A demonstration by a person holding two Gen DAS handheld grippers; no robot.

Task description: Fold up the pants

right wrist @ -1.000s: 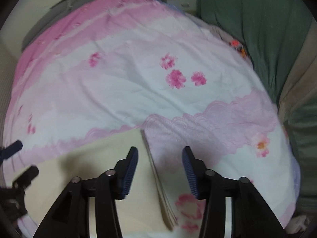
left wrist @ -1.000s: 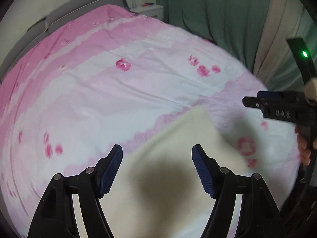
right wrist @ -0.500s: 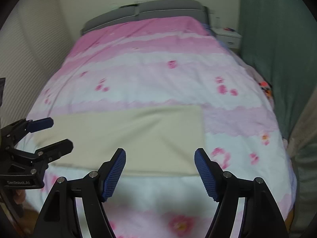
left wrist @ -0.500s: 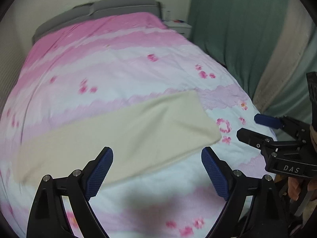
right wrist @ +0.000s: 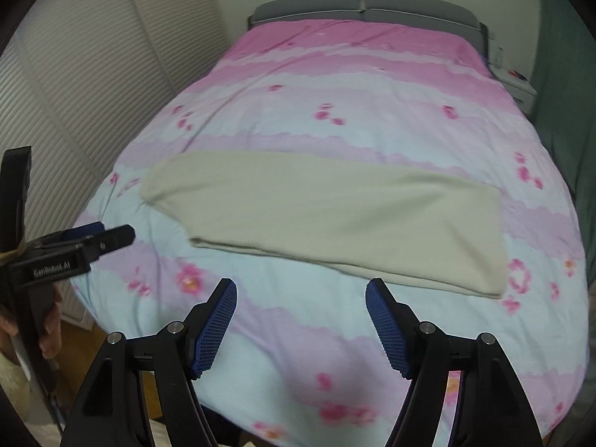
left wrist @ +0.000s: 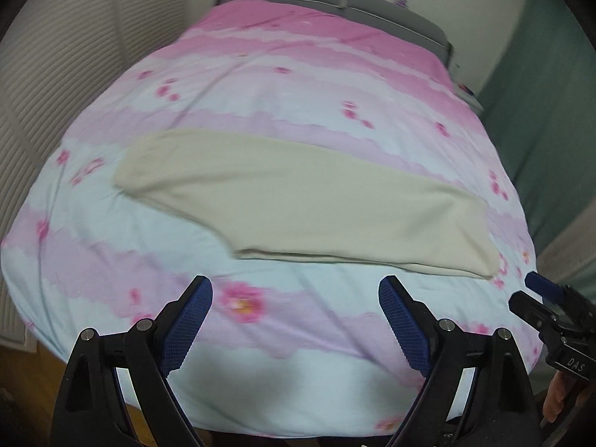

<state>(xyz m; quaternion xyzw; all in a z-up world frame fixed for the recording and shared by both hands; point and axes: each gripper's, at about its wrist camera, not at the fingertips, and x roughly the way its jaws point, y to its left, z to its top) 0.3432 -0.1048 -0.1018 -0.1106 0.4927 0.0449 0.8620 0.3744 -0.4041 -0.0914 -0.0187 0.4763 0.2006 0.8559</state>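
A: Pants (left wrist: 298,201) are lying flat across the middle of the bed (left wrist: 298,372). Cream, folded lengthwise into one long strip, running from centre-left to right of the frame. Leg end at the left, wider end at the right. Same in the right wrist view (right wrist: 327,219).

B: Anything holding them?

A: No. A second ago both grippers sat right over the cloth; now both are back off it, at the bottom of their frames over bare duvet near the foot of the bed. Left gripper (left wrist: 296,327): fingers spread wide, nothing between them. Right gripper (right wrist: 301,327): fingers apart too, empty. Both opened further within the last second, but not in the last half.

B: So released.

A: Looks like it. The strip went from filling the lower frame to being seen whole. I read that as the lengthwise fold being done and laid down.

B: Edges?

A: Near edge shows stacked layers, fairly aligned. Some blur, so I can't judge small wrinkles.

B: Remaining?

A: Probably the crosswise folds, leg end over toward the wide end. Each gripper is visible at the edge of the other's view, left one (right wrist: 108,238) at mid-left, right one (left wrist: 536,298) at lower right, so they flank the strip's two ends.
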